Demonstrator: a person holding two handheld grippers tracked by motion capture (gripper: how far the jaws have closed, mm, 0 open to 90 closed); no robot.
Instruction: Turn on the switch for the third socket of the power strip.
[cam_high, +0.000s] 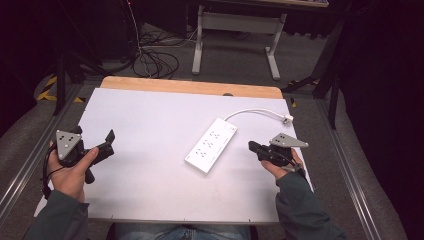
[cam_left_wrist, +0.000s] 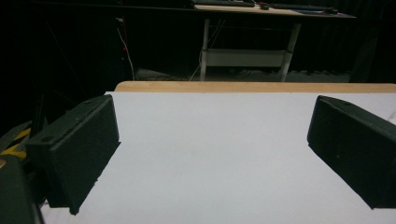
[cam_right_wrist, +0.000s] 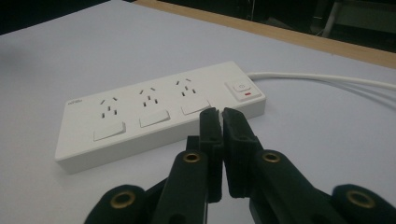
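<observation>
The table (cam_high: 150, 130) under my hands is a plain white sheet with a strip of pale wood along its far edge; around it the room is dark, grey floor beyond, a tangle of cables (cam_high: 150, 60) on the floor at the far left and the white legs of another desk (cam_high: 235, 35) further back. The white power strip (cam_high: 211, 145) lies slantwise on the right half of the table, its cord (cam_high: 257, 112) curling off to the far right and ending in a plug (cam_high: 287, 119) near the table's right edge. My right claw (cam_high: 252, 146) rests low at the right, just beside the strip's near right side, jaws pressed together with nothing between them. My left claw (cam_high: 102, 145) sits at the near left, well apart from the strip, jaws spread wide. From above, the strip's face is too small to read, but the right claw's view shows it close: three sockets in a row, each with its own rocker, and a main switch (cam_right_wrist: 242, 89) with a red mark at the cord end. The left claw's view gives bare white table between its jaws, the wooden edge and the far desk
</observation>
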